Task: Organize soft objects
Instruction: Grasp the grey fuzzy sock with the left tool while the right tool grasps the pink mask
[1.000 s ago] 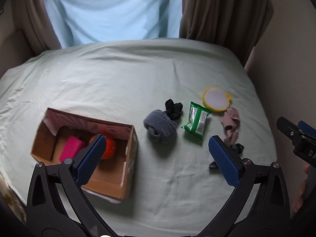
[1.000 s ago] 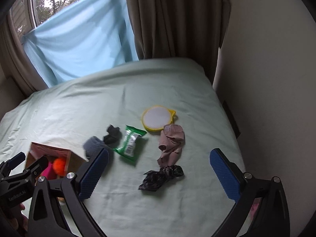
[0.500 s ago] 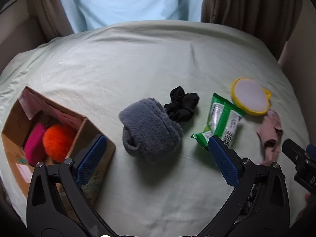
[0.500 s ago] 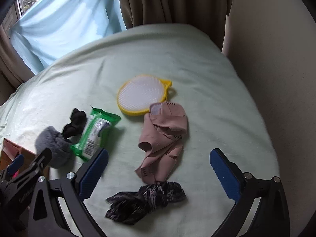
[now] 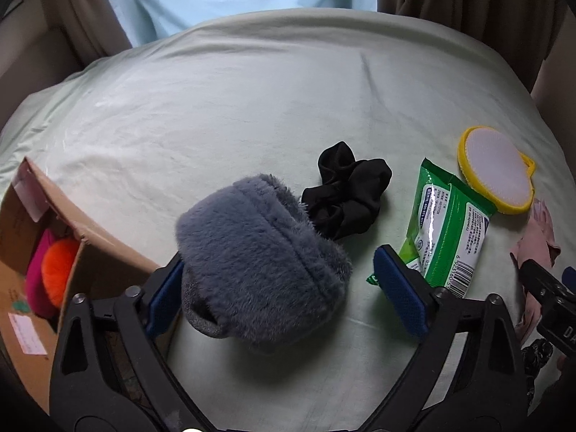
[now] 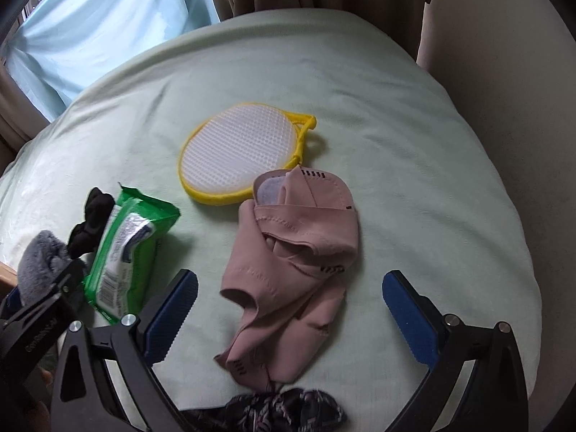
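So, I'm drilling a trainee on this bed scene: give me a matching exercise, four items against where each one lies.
Items:
1. orange ball
2. grey fuzzy item
3. scrubber
4. wipes pack

Places:
A. between the left gripper's fingers
B. in the box
C. between scrunchie and scrubber
D. touching the pink garment's far end

Pairs: 1-B, 2-A, 3-D, 4-C

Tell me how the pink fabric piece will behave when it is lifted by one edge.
Probably floppy: the pink fabric piece lies crumpled in loose folds, so most would hang down. It looks thin, so likely light. Its lower end touches or overlaps the dark patterned cloth, which might drag along. The right hand-held gripper is open around it.
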The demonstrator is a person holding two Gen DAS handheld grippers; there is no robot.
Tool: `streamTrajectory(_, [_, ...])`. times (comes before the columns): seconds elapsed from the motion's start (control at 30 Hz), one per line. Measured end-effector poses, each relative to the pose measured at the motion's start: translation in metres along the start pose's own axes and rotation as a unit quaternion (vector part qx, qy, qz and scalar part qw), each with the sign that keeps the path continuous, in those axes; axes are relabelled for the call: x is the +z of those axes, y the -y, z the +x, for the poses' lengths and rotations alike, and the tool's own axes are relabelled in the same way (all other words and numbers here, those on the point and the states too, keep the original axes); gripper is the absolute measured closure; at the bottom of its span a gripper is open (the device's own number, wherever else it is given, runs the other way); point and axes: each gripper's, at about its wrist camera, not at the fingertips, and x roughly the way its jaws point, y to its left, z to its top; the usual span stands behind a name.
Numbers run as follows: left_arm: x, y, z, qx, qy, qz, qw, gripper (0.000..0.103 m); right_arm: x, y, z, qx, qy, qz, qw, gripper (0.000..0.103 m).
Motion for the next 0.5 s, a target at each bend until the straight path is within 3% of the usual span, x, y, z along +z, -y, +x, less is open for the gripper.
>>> streamTrajectory(0.07, [0.001, -0.003, 0.004, -0.004, -0.006, -0.002, 1.0, 0.029, -0.001, -0.001, 0.003, -0.002, -0.002, 0.0, 1.0, 0.001])
streamTrajectory(0.23, [0.002, -0.015, 0.012, -0.021, -0.023, -0.017, 0.9994, 0.039, -0.003, -0.001, 0.008, -0.005, -0.007, 0.0, 1.0, 0.005])
streamTrajectory(0.43, [-0.001, -0.015, 0.009, -0.028, -0.022, -0.011, 0.9993, 0.049, -0.01, -0.003, 0.013, -0.037, -0.006, -0.004, 0.999, 0.038])
streamTrajectory(0.5, [-0.001, -0.019, 0.008, -0.032, -0.022, -0.015, 0.9991, 0.051, -0.012, -0.002, 0.01, -0.041, -0.002, -0.002, 0.999, 0.054])
